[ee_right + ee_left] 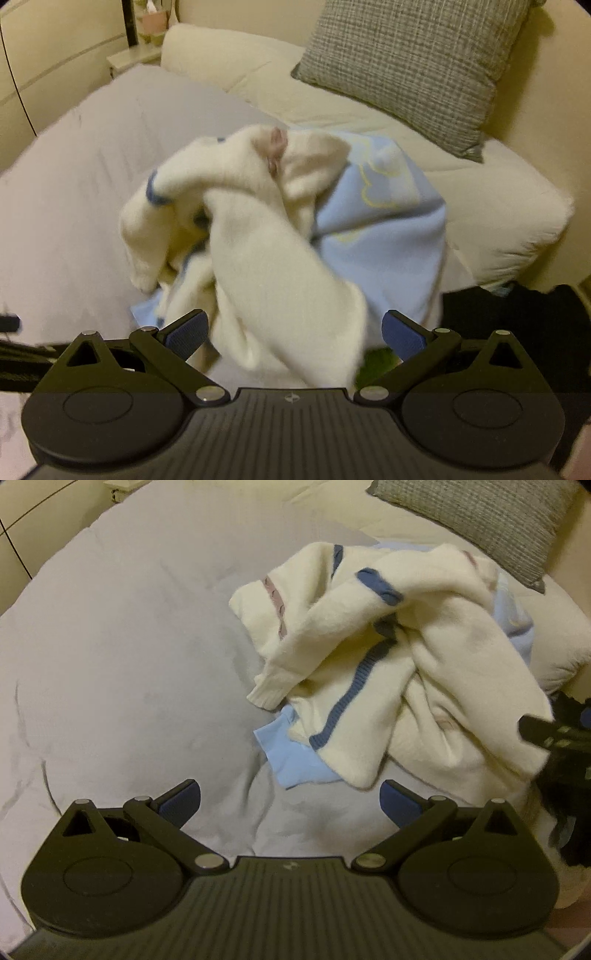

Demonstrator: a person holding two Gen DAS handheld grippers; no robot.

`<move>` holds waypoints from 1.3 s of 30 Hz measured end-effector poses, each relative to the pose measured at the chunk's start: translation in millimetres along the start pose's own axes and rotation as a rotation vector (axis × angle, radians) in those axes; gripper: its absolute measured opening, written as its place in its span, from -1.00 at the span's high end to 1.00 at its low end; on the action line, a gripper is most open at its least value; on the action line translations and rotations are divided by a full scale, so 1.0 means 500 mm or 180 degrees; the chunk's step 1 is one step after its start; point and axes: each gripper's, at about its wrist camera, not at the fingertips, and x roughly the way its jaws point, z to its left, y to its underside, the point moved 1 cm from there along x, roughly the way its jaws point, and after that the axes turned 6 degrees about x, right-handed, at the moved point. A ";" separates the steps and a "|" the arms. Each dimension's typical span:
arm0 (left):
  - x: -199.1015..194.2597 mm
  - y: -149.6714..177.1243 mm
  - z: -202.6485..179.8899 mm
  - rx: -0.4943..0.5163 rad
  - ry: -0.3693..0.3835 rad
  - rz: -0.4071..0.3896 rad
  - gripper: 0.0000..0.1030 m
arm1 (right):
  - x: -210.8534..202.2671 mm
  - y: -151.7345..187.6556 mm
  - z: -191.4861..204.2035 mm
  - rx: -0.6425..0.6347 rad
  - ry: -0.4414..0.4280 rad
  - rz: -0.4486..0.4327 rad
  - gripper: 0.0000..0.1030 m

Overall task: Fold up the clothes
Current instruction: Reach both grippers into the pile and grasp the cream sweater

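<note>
While both tongs stand wide apart, I find nothing between the jaws of the left gripper [290, 799], which hovers over bare sheet [129, 646]; the right gripper [291, 332] straddles a drooping fold of the sweater [424, 657], not pinched as far as I can tell. That cream knit lies crumpled on a blue garment [295, 760] mid-bed: I judge it soft, light, limp and stretchy, no slip risk. Best holds look like the ribbed cuff [264, 696] and the navy-trimmed hem [343, 705]. Open sheet to the left gives spreading room; the pillow [406, 70] and bed edge to the right bound it.
</note>
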 end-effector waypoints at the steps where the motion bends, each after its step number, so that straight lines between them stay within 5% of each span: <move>1: 0.008 -0.009 0.006 -0.0026 -0.0002 0.0012 -0.98 | 0.007 -0.015 -0.005 0.0074 -0.0070 0.0019 -1.00; 13: 0.084 -0.136 0.047 -0.0213 0.0131 0.0001 -0.98 | 0.110 -0.157 -0.012 0.0495 -0.0420 0.0077 -0.88; 26: 0.206 -0.253 0.124 -0.0588 0.0411 -0.0058 -0.98 | 0.256 -0.206 -0.026 0.0899 -0.0699 0.0298 -0.94; 28: 0.235 -0.260 0.147 -0.0748 0.0477 -0.0063 -0.98 | 0.274 -0.212 -0.023 0.0857 -0.0666 0.0298 -0.91; 32: 0.304 -0.285 0.195 -0.0967 0.0334 -0.0051 -0.98 | 0.319 -0.217 -0.031 0.0911 -0.0616 0.0412 -0.46; 39: 0.435 -0.324 0.215 -0.1308 0.0610 0.0110 -0.98 | 0.354 -0.212 -0.036 0.1026 -0.0593 0.0514 -0.69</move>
